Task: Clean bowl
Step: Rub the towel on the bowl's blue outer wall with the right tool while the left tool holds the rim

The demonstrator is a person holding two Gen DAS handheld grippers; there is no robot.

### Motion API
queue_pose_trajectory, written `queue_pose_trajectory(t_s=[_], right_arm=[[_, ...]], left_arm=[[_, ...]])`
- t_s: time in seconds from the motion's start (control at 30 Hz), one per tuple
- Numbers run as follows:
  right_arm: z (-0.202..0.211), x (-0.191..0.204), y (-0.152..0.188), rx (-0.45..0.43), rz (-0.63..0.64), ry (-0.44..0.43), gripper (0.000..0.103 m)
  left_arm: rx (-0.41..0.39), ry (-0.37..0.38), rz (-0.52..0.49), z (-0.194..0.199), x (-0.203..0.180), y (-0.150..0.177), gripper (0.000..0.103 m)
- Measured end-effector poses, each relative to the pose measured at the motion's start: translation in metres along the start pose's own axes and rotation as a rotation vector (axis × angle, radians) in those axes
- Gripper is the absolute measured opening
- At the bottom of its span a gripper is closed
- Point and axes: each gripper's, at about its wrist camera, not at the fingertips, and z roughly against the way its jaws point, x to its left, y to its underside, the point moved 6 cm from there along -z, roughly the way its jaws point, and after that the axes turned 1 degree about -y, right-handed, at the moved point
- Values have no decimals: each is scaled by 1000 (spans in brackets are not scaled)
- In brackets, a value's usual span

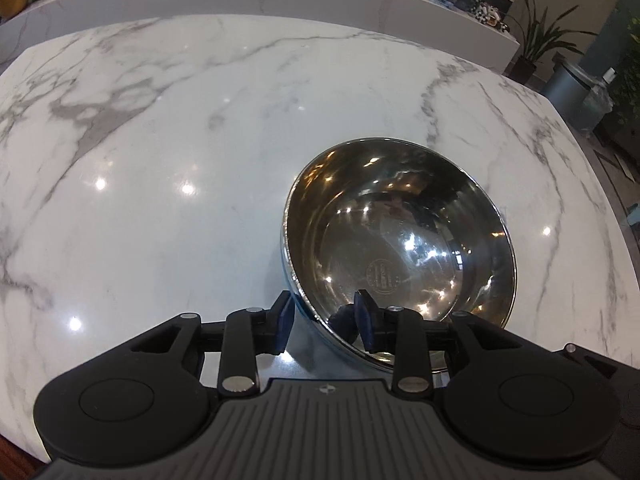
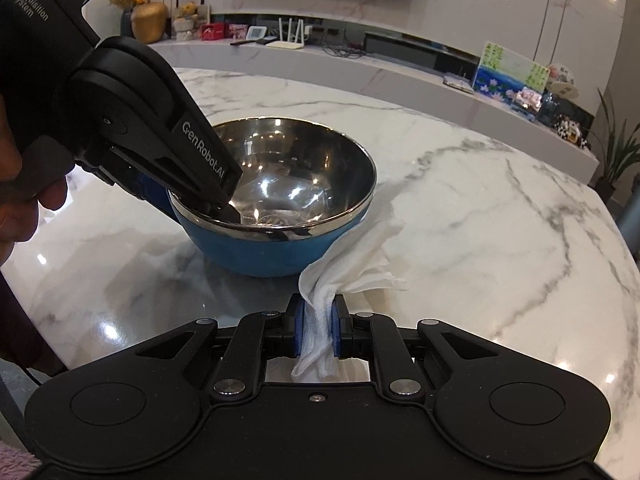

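One bowl [image 2: 276,216], one tissue [image 2: 352,264], two hand-held grippers.

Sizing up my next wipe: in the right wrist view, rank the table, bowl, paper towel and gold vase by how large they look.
1. marble table
2. steel bowl with blue outside
3. white paper towel, though it looks bigger for being close to the camera
4. gold vase, far back, so its real size is unsure

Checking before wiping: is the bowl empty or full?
Empty: the bowl shows only bare shiny metal inside, no food or water visible in either view.
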Motion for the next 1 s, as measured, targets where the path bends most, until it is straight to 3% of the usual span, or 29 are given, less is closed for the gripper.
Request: queue_pose_trajectory(t_s=[0.27,0.5,0.8,0.93,1.0], right_arm=[[9,-22,-11,-68,-58,71,12],[14,-19,-19,-114,-43,25,12],[3,-4,-6,-27,-10,-5,12],[1,-18,-3,-3,-79,39,12],[0,-28,-2,5,-126,53,18]], left_arm=[[-26,-44,-41,3,7,-13,14],[-33,-47,-54,2,5,-15,14],[-38,-37,-43,2,4,-12,14],[-33,-20,-19,3,5,-10,14],[-31,-14,-10,4,5,-9,15]])
